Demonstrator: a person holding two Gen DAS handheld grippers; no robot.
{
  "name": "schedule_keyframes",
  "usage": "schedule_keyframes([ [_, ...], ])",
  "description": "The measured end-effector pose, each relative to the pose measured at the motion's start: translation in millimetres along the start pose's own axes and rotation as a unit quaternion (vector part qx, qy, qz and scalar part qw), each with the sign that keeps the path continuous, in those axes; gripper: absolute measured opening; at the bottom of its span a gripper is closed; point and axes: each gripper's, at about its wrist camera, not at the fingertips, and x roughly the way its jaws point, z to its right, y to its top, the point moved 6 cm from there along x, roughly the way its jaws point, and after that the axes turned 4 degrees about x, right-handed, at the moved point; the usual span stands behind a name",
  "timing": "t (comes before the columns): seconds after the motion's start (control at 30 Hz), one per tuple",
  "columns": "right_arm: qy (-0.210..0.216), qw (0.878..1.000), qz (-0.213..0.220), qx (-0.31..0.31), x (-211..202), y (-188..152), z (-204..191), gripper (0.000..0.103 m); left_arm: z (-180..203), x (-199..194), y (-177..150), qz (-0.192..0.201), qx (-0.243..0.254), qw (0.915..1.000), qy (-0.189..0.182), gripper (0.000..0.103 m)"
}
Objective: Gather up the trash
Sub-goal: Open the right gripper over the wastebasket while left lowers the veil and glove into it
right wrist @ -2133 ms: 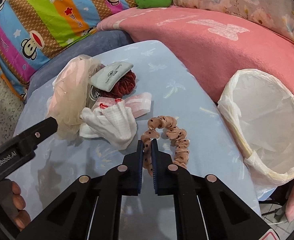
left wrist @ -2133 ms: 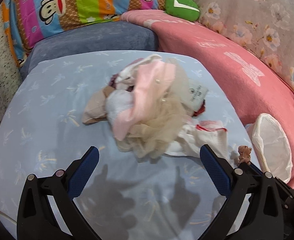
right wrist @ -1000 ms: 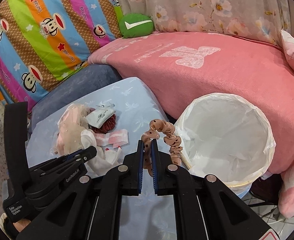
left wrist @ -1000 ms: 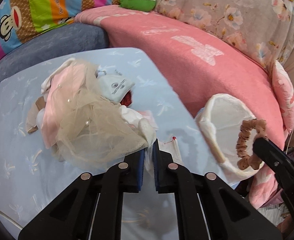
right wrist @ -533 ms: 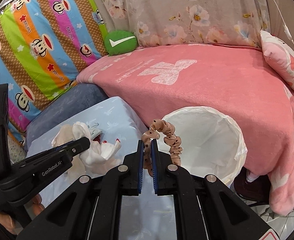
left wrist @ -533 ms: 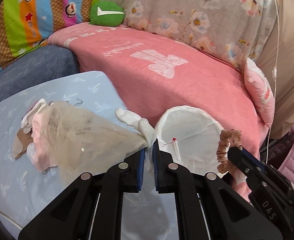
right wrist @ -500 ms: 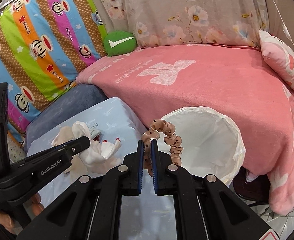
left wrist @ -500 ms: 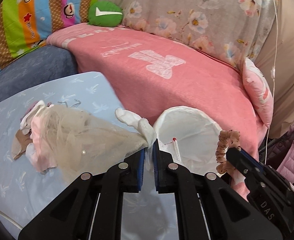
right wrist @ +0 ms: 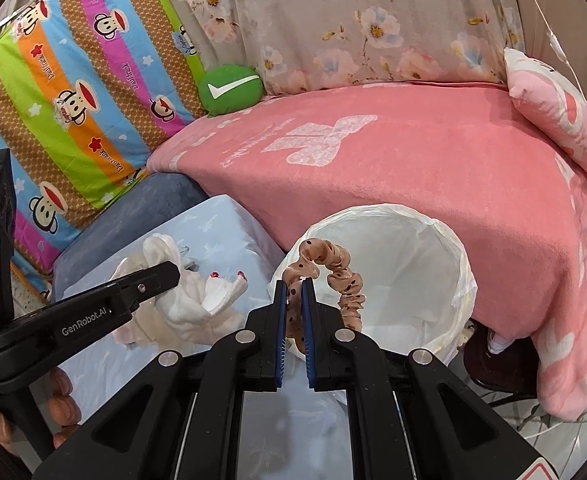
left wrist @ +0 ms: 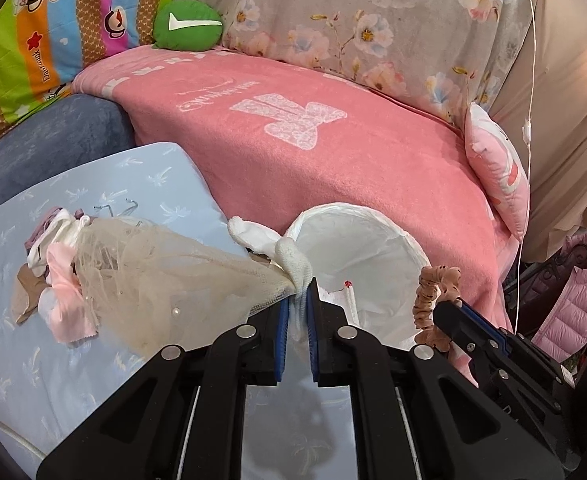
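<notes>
The left hand-held gripper (left wrist: pixel 297 312) is clenched on a corner of white knit cloth (left wrist: pixel 289 260), and a beige tulle net (left wrist: pixel 165 276) with the bundle of pink and white rags (left wrist: pixel 59 280) trails from it to the left across the blue table (left wrist: pixel 93 380). Two seconds ago its jaws stood wide over the pile; since then they have shut on it and dragged it right, so the pinched end now hangs at the near-left rim of the white-lined trash bin (left wrist: pixel 373 248). A small white strip with a red dot (left wrist: pixel 349 296) shows just right of the left gripper's tip, over the bin liner; whether it lies in the bin or hangs from the cloth cannot be told.

The right hand-held gripper (right wrist: pixel 293 308) is clamped on a tan, dark-spotted scrunchie (right wrist: pixel 333 276), which it has lifted off the table and carried right; the loop now hangs above the near-left rim of the bin (right wrist: pixel 453 264), partly over the opening.

Both loads have thus reached the bin beside the pink blanket (right wrist: pixel 413 160). The scrunchie looks nearly ready to drop. The net bundle probably is not: most of it still lies on the table, so it would likely need lifting further over the rim, or it may snag and spill outside.
</notes>
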Motion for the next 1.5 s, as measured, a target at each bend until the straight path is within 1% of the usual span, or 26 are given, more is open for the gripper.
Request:
schedule_keyframes([
  [0.13, 0.002, 1.000, -0.001, 0.002, -0.6, -2.0, 1.1, 0.007, 6.6, -0.1, -1.1, -0.004, 0.003, 1.0000, -0.004, 0.009],
  [0.27, -0.002, 1.000, 0.006, 0.006, -3.1, 2.8, 8.6, 0.007, 18.4, 5.3, 6.3, -0.004, 0.012, 0.9999, -0.010, 0.009],
  [0.47, -0.017, 1.000, 0.009, 0.021, 1.7, 9.9, 31.9, 0.008, 42.9, 29.0, 19.7, -0.013, 0.023, 0.9991, -0.034, 0.010],
  [0.53, -0.019, 0.999, 0.005, 0.028, 7.5, 11.2, 40.9, 0.008, 51.0, 40.3, 21.9, -0.023, 0.026, 0.9983, -0.047, 0.010],
  [0.57, -0.020, 0.999, 0.002, 0.031, 10.4, 11.7, 44.5, 0.008, 52.0, 45.2, 21.0, -0.030, 0.026, 0.9980, -0.049, 0.021],
  [0.6, -0.021, 0.999, 0.000, 0.034, 13.0, 12.2, 47.7, 0.009, 53.9, 50.3, 20.6, -0.037, 0.028, 0.9976, -0.052, 0.042],
  [0.63, -0.024, 0.999, -0.001, 0.034, 15.8, 12.7, 50.7, 0.011, 55.3, 56.0, 19.9, -0.043, 0.028, 0.9973, -0.053, 0.055],
  [0.67, -0.027, 0.999, -0.001, 0.034, 18.1, 13.2, 52.9, 0.013, 55.5, 57.5, 20.1, -0.038, 0.026, 0.9977, -0.050, 0.070],
  [0.7, -0.030, 0.999, -0.001, 0.034, 20.3, 13.4, 53.8, 0.014, 55.6, 57.4, 21.1, -0.029, 0.025, 0.9981, -0.047, 0.071],
  [0.73, -0.031, 0.999, -0.002, 0.035, 23.5, 14.3, 55.6, 0.014, 56.0, 58.3, 22.2, -0.022, 0.026, 0.9984, -0.044, 0.072],
  [0.77, -0.031, 0.999, -0.003, 0.036, 25.6, 14.2, 56.8, 0.014, 57.1, 60.0, 22.7, -0.023, 0.029, 0.9983, -0.046, 0.074],
  [0.83, -0.034, 0.999, -0.003, 0.038, 29.2, 15.3, 58.6, 0.014, 57.1, 64.0, 22.3, -0.029, 0.032, 0.9981, -0.045, 0.075],
  [0.93, -0.037, 0.999, -0.003, 0.034, 33.3, 16.4, 57.6, 0.019, 49.6, 63.2, 21.4, -0.026, 0.032, 0.9987, -0.031, 0.075],
  [1.0, -0.038, 0.999, -0.003, 0.030, 35.8, 17.5, 55.9, 0.024, 41.4, 60.7, 20.4, -0.023, 0.025, 0.9991, -0.024, 0.075],
  [1.07, -0.043, 0.999, 0.000, 0.026, 38.7, 18.7, 53.2, 0.039, 33.0, 59.9, 19.9, -0.021, 0.019, 0.9995, -0.013, 0.076],
  [1.1, -0.044, 0.999, 0.001, 0.025, 39.8, 19.3, 51.8, 0.040, 28.9, 60.1, 19.3, -0.021, 0.017, 0.9996, -0.006, 0.077],
  [1.3, -0.040, 0.999, -0.002, 0.016, 42.4, 20.0, 39.6, 0.042, -9.0, 52.0, 10.7, -0.023, -0.024, 0.9993, 0.018, 0.077],
  [1.5, -0.033, 0.999, -0.010, 0.001, 46.0, 15.5, 20.8, 0.043, -34.5, 39.6, 9.1, -0.014, -0.047, 0.9982, 0.035, 0.078],
])
